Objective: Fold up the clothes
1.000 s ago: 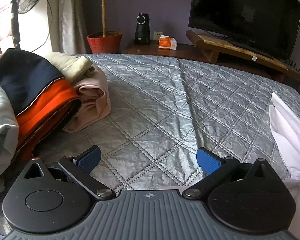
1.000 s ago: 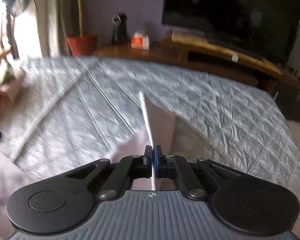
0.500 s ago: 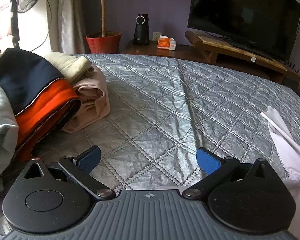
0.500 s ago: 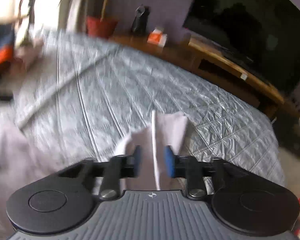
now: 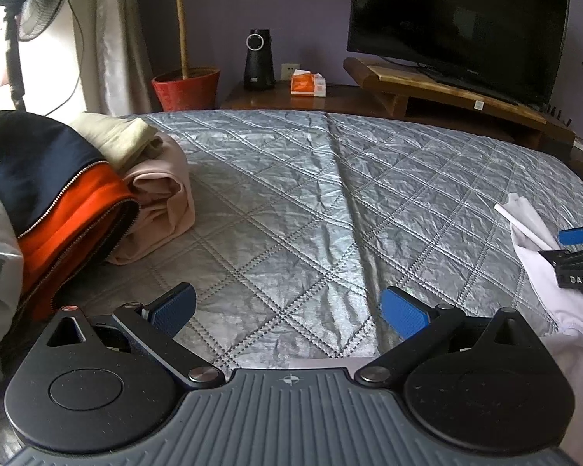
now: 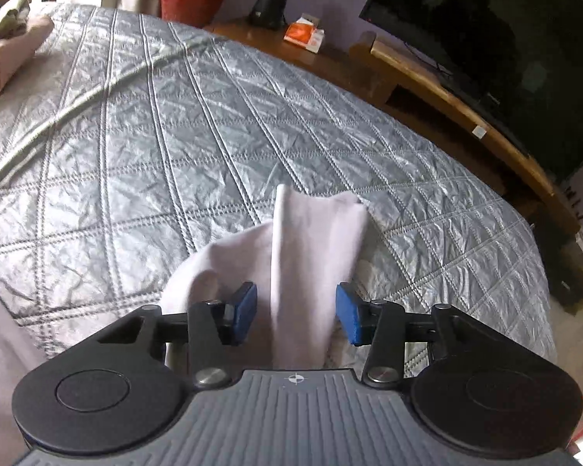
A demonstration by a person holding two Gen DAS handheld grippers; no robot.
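Fold step, white garment between grasps.
Quilted bedspread point(image 5: 291, 202) ahead of both jaws; white garment point(image 6: 311, 256) lies loose between right gripper point(image 6: 296, 312) spread jaws; left gripper point(image 5: 287, 306) spread, empty. Next: likely regrip 1 edge.

- silver-grey bedspread point(image 5: 311, 202), diamond-quilted stitching
- pale lilac-white garment point(image 6: 311, 256)
- blue gripper pads point(image 6: 348, 312)
- navy-and-orange jacket point(image 5: 54, 194), pink folded garment point(image 5: 163, 202)
- red plant pot point(image 5: 186, 87)
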